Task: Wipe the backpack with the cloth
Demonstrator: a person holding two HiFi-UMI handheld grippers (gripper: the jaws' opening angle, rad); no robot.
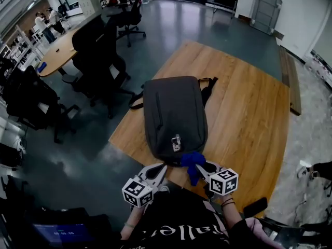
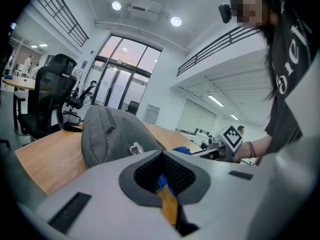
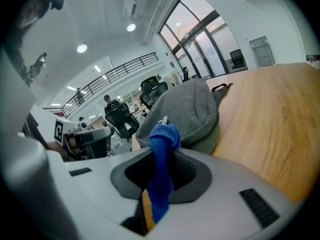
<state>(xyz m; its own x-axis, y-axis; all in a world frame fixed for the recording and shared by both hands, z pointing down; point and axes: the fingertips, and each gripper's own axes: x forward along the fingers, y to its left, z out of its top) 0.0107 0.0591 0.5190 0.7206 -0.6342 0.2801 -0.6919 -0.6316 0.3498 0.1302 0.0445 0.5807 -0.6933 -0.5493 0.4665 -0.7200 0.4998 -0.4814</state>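
My right tongs clamped on a bunched, fuzzy blue cloth, my left tongs together and empty, rounded grey fabric backpack flat on the wood-grain counter.

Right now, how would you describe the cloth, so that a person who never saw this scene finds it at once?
On the wooden table lies a dark grey backpack. At its near end, closest to the person, the right gripper is shut on the cloth. It is a small, bunched strip of bright blue fabric, the only blue thing on this table.
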